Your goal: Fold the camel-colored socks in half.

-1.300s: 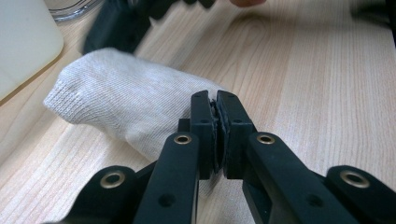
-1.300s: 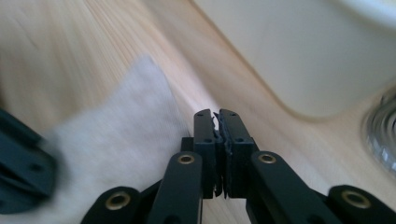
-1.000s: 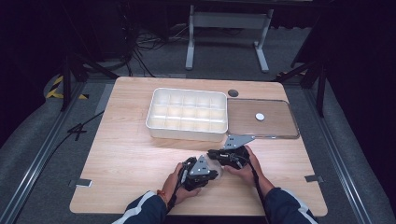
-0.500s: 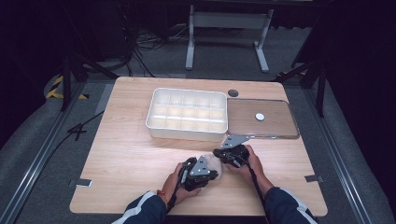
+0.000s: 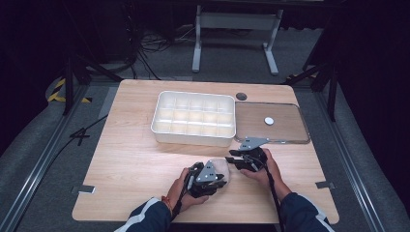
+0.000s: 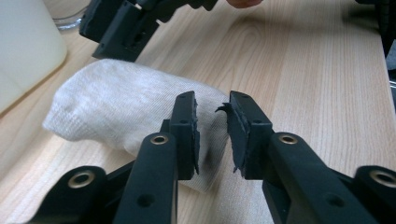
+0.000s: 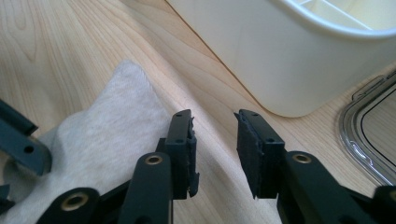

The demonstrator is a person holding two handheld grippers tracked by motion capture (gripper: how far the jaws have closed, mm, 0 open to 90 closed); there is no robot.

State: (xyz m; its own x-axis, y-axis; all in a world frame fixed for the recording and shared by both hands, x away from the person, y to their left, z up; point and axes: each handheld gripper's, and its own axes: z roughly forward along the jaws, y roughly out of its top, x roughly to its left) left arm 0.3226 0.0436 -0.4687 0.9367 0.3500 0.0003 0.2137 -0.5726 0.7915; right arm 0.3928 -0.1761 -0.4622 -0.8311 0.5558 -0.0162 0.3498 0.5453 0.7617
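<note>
A small white knitted cloth [image 5: 220,166] lies bunched on the wooden table [image 5: 135,159] near its front edge. My left gripper [image 5: 220,177] points at its near end. In the left gripper view the left gripper [image 6: 212,105] has just been opening: its jaws stand a little apart, the cloth [image 6: 116,102] lies just beyond and under them, and the pads do not press it. My right gripper [image 5: 232,160] sits at the cloth's right side. Its jaws [image 7: 215,122] have also just been opening, with bare wood between them and the cloth [image 7: 102,140] to their left.
A white compartment tray [image 5: 193,137] stands just beyond the grippers, its wall [image 7: 289,60] close ahead of the right gripper. A clear lid [image 5: 285,131] with a small white disc [image 5: 269,121] lies to the tray's right. Both hands rest near the front edge.
Both grippers' jaws have opened and let go of the cloth. The right gripper has drawn slightly to the right, away from the cloth. The left hand has stayed put.
</note>
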